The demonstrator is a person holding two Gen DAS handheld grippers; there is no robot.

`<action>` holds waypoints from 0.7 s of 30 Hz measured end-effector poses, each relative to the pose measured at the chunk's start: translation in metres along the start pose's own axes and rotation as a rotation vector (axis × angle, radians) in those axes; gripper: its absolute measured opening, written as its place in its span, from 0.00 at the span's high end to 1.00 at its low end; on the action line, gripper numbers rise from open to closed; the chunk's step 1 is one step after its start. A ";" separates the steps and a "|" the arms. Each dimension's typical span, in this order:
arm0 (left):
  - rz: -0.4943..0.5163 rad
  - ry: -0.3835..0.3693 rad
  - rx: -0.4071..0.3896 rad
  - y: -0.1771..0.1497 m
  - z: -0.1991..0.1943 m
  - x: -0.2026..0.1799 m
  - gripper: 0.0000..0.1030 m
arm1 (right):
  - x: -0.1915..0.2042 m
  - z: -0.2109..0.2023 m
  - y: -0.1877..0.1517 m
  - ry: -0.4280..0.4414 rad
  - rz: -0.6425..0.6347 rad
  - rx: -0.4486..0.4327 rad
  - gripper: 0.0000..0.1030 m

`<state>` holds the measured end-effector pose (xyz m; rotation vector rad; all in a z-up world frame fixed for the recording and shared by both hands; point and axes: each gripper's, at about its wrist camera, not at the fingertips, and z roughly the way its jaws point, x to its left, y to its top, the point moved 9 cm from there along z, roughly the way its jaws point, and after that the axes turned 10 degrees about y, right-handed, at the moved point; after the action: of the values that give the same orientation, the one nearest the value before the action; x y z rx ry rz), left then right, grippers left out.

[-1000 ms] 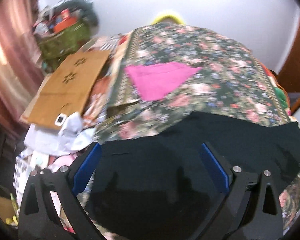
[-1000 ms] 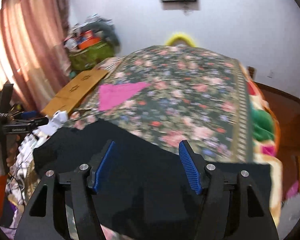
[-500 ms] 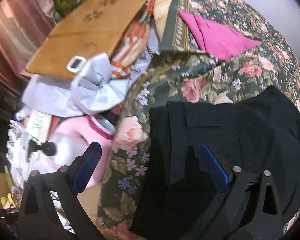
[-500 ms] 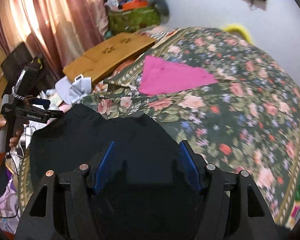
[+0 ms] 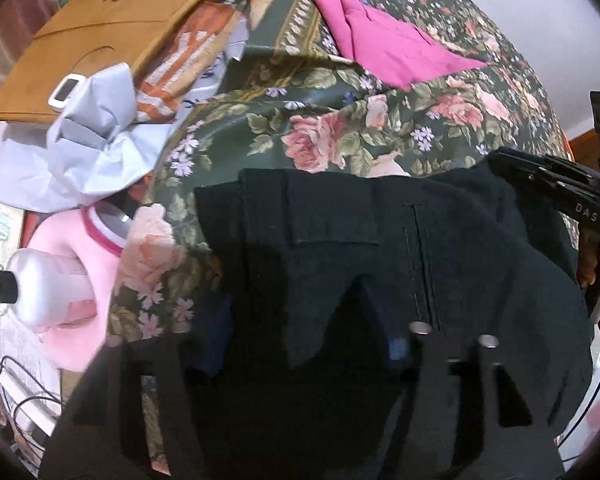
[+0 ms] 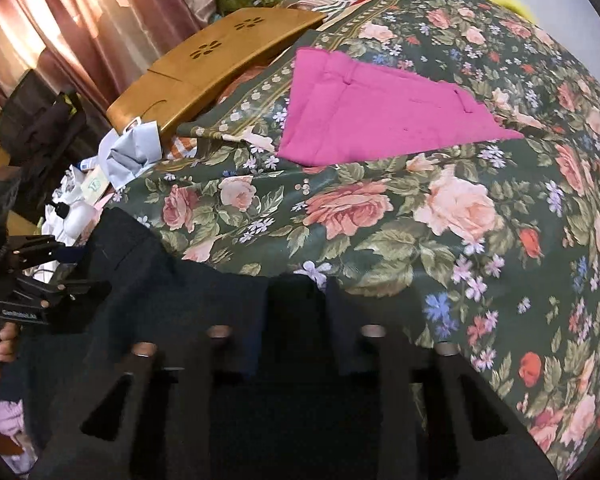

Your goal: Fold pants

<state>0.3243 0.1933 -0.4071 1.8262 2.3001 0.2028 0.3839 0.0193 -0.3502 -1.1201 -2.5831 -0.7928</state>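
1. Pants — black, spread flat at the near edge of the floral bedspread.
2. Left gripper and right gripper both spread wide, fingers low over the pants, pinching nothing.
3. Judged step: reaching for a hold — next, pinch an edge and carry it over.

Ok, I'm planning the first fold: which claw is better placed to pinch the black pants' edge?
Left, probably: its open left claw spans the black pants' side edge on the floral bedspread; the right claw, also open, sits over fabric.

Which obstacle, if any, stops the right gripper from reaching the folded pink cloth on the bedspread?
Probably none: only bare floral bedspread lies between the right gripper, now at the black pants, and the pink cloth.
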 end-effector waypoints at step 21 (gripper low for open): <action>0.049 0.250 -0.130 -0.008 -0.027 0.036 0.84 | -0.021 -0.037 0.000 -0.236 -0.052 -0.050 0.76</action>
<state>0.3022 0.2269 -0.3849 1.8852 2.3380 0.6056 0.3977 -0.0146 -0.3280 -1.2331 -2.8103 -0.7831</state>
